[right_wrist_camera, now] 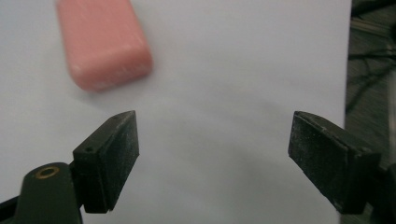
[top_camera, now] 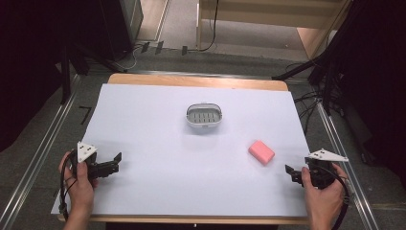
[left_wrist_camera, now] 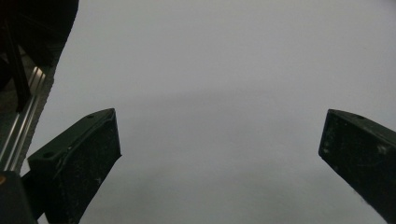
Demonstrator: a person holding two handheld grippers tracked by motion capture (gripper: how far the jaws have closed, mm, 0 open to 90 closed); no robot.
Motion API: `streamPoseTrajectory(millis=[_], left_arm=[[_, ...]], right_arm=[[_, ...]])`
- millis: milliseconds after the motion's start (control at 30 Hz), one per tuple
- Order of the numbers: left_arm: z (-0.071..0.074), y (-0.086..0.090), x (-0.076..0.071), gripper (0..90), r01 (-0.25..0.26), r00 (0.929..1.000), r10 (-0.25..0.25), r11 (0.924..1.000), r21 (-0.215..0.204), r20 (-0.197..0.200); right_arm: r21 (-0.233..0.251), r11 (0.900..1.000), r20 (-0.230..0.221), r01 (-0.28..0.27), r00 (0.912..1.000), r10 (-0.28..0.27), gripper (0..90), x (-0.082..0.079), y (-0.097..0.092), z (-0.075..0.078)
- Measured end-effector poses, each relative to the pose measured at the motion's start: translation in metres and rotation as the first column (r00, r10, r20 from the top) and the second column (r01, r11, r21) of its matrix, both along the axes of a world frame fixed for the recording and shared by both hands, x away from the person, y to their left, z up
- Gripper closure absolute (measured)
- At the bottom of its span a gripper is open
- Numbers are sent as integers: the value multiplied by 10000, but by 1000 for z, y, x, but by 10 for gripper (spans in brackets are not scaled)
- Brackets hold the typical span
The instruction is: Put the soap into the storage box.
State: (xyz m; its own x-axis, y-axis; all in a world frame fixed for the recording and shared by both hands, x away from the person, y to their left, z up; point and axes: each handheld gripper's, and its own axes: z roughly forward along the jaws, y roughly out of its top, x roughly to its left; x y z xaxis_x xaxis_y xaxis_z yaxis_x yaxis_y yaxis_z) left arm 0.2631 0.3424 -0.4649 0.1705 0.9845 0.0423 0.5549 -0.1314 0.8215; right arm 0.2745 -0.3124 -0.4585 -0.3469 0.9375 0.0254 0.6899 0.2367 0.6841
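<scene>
The right tool [top_camera: 293, 173] sits low at the near right edge of the white counter [top_camera: 158, 182], jaws parted with nothing between them; its own camera looks along two black jaws with bare sheet in the gap. Just ahead of it, up and to the left, lies the pink soap bar [top_camera: 261, 152], near but not touching. In the right gripper view the bar [right_wrist_camera: 103, 44] lies beyond the left jaw, off the centre line, so by my reading the tool must shift left as well as forward to straddle it. The bar's long axis runs diagonally across the counter (far-left to near-right in the high view), and a grip across its short sides looks the natural one.

The left tool [top_camera: 115, 163] is well apart from the soap, at the near left, jaws wide and empty.

Beyond the soap, toward the counter's middle, stands the grey slotted soap dish [top_camera: 204, 117].

No brand, label or writing is legible on anything.
</scene>
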Motion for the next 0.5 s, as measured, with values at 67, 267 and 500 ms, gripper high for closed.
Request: streamPoseTrajectory(millis=[67, 267, 500], left_arm=[[0, 0, 0, 0, -1, 10000, 1, 10000, 0, -1], [0, 0, 0, 0, 13, 10000, -13, 10000, 55, -17], [0, 0, 0, 0, 31, 10000, -31, 10000, 29, -28]], right_arm=[[-382, 9992, -177, 73, 9998, -80, 157, 2, 2, 0], [-1422, 9879, -1504, -618, 9878, 401, 122, 19, 15, 4], [-2077, 9642, -2571, -1651, 9602, 1091, 70, 30, 27, 9]])
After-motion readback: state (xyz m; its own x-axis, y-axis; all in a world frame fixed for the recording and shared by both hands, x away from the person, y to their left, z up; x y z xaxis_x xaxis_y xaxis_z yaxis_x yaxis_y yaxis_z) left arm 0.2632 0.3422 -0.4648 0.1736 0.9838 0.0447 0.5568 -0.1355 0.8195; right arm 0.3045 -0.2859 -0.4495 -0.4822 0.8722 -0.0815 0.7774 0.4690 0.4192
